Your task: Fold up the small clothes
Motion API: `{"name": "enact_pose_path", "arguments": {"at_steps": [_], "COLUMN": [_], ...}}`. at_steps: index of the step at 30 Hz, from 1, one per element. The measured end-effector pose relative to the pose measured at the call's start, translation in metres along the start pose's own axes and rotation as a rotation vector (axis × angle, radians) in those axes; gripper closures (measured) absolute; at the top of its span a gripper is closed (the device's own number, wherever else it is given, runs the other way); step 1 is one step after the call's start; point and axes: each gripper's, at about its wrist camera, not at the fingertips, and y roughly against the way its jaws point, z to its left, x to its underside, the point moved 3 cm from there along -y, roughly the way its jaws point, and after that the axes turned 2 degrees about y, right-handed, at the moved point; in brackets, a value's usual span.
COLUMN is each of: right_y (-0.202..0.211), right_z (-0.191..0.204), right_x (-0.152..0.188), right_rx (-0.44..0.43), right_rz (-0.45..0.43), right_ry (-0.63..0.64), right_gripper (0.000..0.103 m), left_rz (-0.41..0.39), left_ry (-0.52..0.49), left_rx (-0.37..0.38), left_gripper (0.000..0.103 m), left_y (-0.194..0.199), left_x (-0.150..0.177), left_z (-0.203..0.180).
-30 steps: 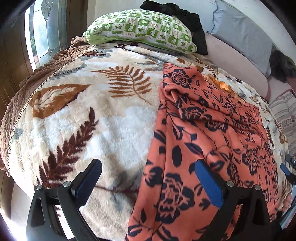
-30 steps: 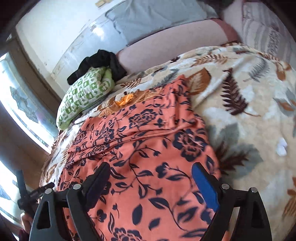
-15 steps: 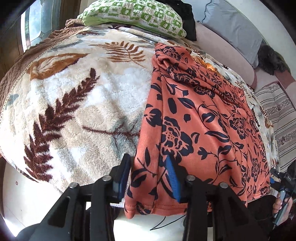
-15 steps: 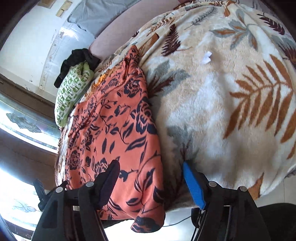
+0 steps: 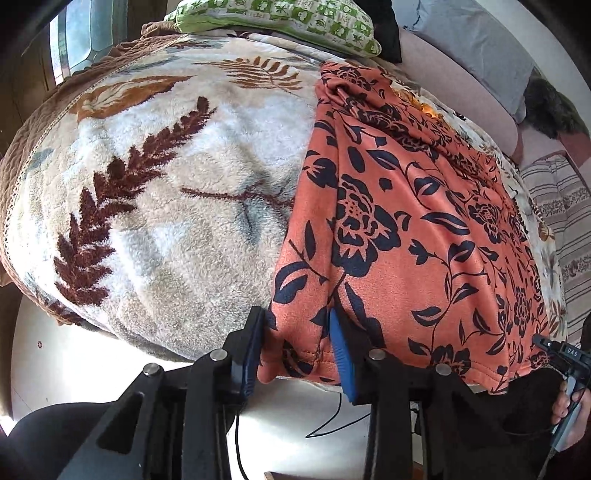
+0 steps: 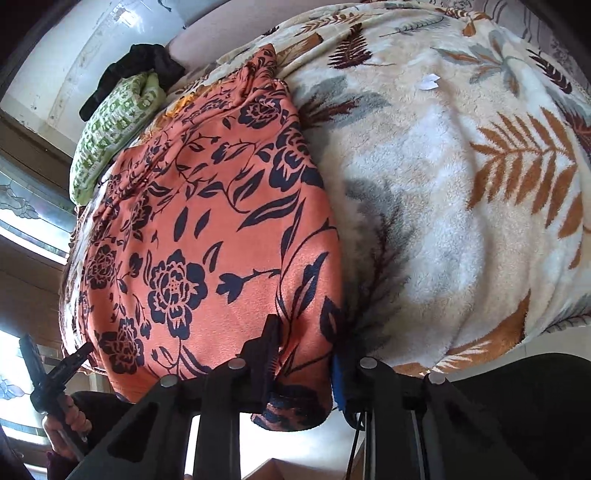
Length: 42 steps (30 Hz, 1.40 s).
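Left gripper: black frame with blue pads, sitting at the bottom centre of the left view; its jaws have just been closing, and the pads are now pinching the near left corner of the hem.
Right gripper: sitting at the bottom centre of the right view; its jaws have likewise just been closing and are now clamping the opposite near corner.
Garment: orange fleece garment with a dark navy flower print, lying flat on the bed, running from the lower centre to the upper centre of the left view; its stitched hem is hanging just over the bed's near edge.
Handling: probably light, soft and limp, sagging between the two holds; the fleece seems likely to cling to the pile beneath rather than slide; the hemmed corners are looking like the firmest places to take hold.
Underneath: plush cream blanket with brown fern leaves, covering the bed on both sides.
Clutter: small white scrap lying on the blanket at the upper right of the right view, well apart from the garment.
Far end: green-and-white checked pillow and dark bundled cloth, lying beyond the garment's far edge; possibly crowding a long fold.
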Motion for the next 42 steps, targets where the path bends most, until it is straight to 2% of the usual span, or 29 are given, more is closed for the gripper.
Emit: {"name": "enact_pose_path", "arguments": {"at_steps": [1,3,6,7,8,9,10,13,17,21,24,27,32,36,38,40,42], "right_y": [0.000,-0.001,-0.003,-0.003,-0.002,0.000,0.002,0.018,0.051,0.077,0.089,0.091,0.055,-0.003,-0.036,-0.066,-0.099], "right_z": [-0.001,0.000,0.008,0.011,0.014,0.015,0.018,0.029,0.041,0.049,0.054,0.057,0.047,0.033,0.021,0.008,-0.003], "right_x": [-0.001,-0.003,-0.002,-0.001,-0.001,-0.001,-0.001,-0.003,-0.021,-0.053,-0.088,-0.134,-0.226,-0.298,-0.325,-0.344,-0.355], "right_rx": [-0.005,-0.004,0.033,0.045,0.057,0.055,0.048,-0.025,-0.182,-0.288,-0.359,-0.393,-0.401,-0.337,-0.326,-0.351,-0.351], "right_rz": [0.007,0.027,0.037,0.034,0.029,0.021,0.011,-0.026,-0.112,-0.186,-0.241,-0.307,-0.379,-0.387,-0.385,-0.395,-0.329], "right_ry": [-0.013,-0.015,0.034,0.053,0.067,0.078,0.089,0.102,0.085,0.039,-0.005,-0.039,-0.154,-0.236,-0.302,-0.366,-0.457], "right_gripper": [0.075,0.074,0.073,0.073,0.079,0.090,0.093,0.095,0.096,0.096,0.096,0.096,0.096,0.096,0.094,0.093,0.093], "left_rz": [0.005,0.021,0.041,0.055,0.064,0.069,0.073,0.067,0.016,-0.030,-0.070,-0.090,-0.070,-0.062,-0.061,-0.049,-0.017], "left_ry": [0.014,0.016,-0.038,-0.054,-0.066,-0.073,-0.068,-0.054,-0.072,-0.028,-0.029,-0.055,-0.030,0.026,0.057,0.124,0.210], "left_rx": [0.011,0.045,0.050,0.042,0.013,0.002,0.023,0.126,0.223,0.340,0.368,0.359,0.315,0.217,0.172,0.147,0.144], "left_gripper": [0.064,0.054,0.054,0.067,0.083,0.086,0.090,0.092,0.092,0.093,0.093,0.093,0.093,0.093,0.092,0.092,0.089], "left_y": [0.000,0.000,0.000,-0.002,-0.003,-0.003,-0.001,0.012,0.043,0.065,0.074,0.068,0.016,-0.057,-0.098,-0.137,-0.168], "left_x": [-0.002,0.000,0.002,0.003,0.004,0.003,0.002,-0.008,-0.027,-0.066,-0.107,-0.158,-0.258,-0.324,-0.348,-0.361,-0.363], "left_z": [0.002,0.001,-0.009,-0.012,-0.013,-0.014,-0.014,-0.015,-0.017,-0.021,-0.029,-0.045,-0.067,-0.078,-0.078,-0.072,-0.062]}}
